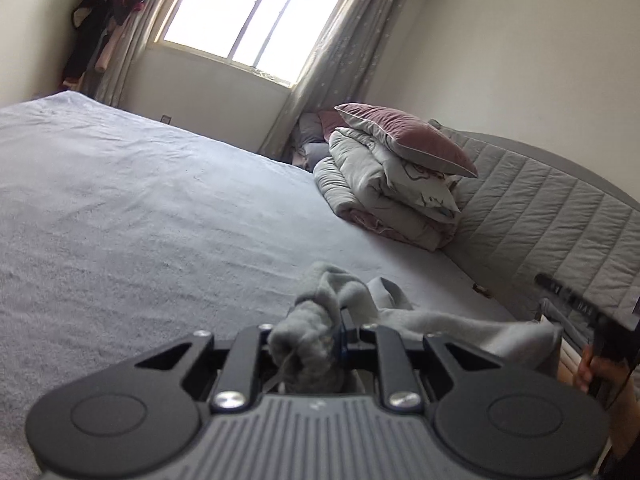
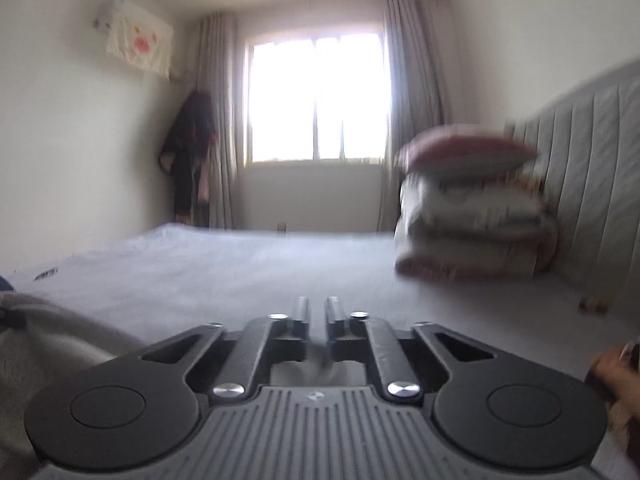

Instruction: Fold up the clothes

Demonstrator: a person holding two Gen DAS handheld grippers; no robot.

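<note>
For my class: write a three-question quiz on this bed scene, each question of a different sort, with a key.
1. True or false: the left gripper is shut on grey cloth.
2. What lies on top of the folded quilt? A) a pink pillow B) a book C) a shoe
3. Fill in: the quilt sits beside the padded grey ____.

Key: 1 true. 2 A, the pillow. 3 headboard.

My left gripper (image 1: 310,344) pinches bunched grey cloth (image 1: 320,320); my right gripper (image 2: 317,312) looks closed, perhaps on fabric.
</note>
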